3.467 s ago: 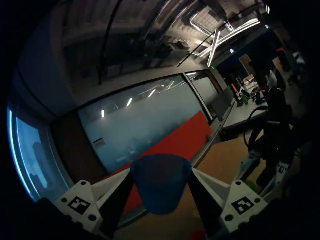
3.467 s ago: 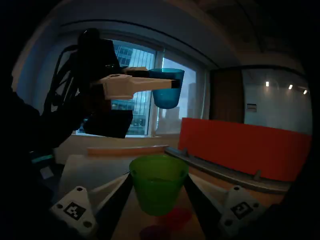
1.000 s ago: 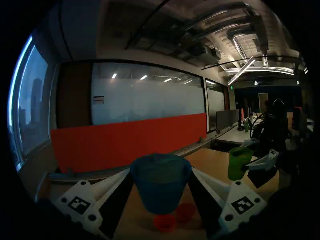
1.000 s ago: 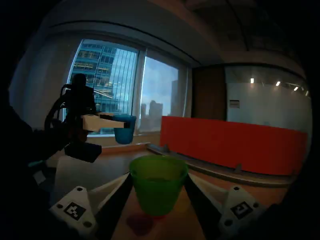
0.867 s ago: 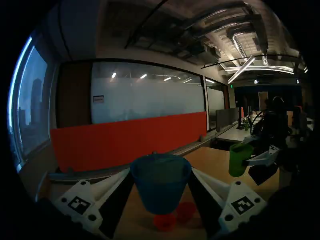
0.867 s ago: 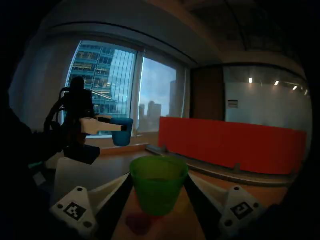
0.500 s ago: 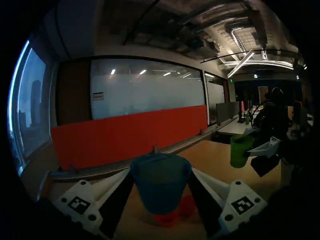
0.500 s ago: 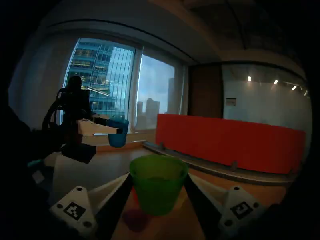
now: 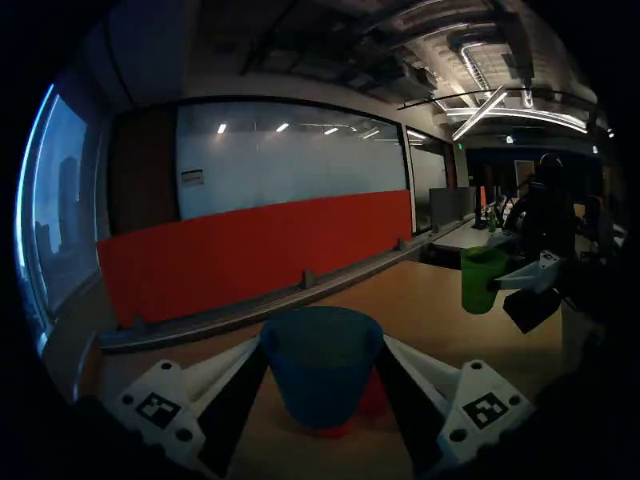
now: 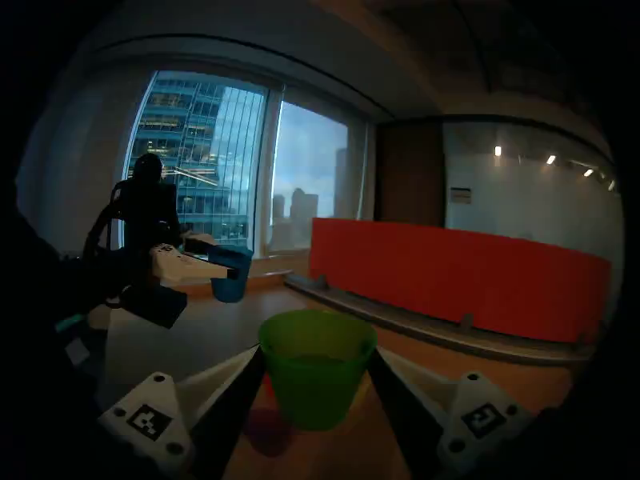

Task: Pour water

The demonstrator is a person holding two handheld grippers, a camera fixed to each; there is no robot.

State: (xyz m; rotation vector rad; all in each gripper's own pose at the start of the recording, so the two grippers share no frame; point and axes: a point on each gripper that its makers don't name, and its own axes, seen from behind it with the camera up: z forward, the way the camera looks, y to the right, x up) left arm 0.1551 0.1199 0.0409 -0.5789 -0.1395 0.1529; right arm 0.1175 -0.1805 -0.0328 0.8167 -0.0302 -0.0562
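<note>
Left gripper view: left gripper (image 9: pixel 322 356) clamps a blue cup (image 9: pixel 322 368) upright, mouth up. Right gripper view: right gripper (image 10: pixel 317 358) clamps a green cup (image 10: pixel 317 372), likewise upright, above the desk (image 10: pixel 220 324).

Both views are dim and underexposed. In the left gripper view, the long white ceiling light strips (image 9: pixel 480 112) at 2 o'clock are the brightest source and bloom slightly. In the right gripper view, daylight enters through the tall glass window (image 10: pixel 200 168) at 10 o'clock. It backlights the left gripper (image 10: pixel 230 276) into a near-black silhouette. Straight edges bow toward the rim of each view. The translucent blue plastic cup (image 9: pixel 322 364) and the translucent green plastic cup (image 10: pixel 318 368), each at 6 o'clock, appear soft and low in contrast.
</note>
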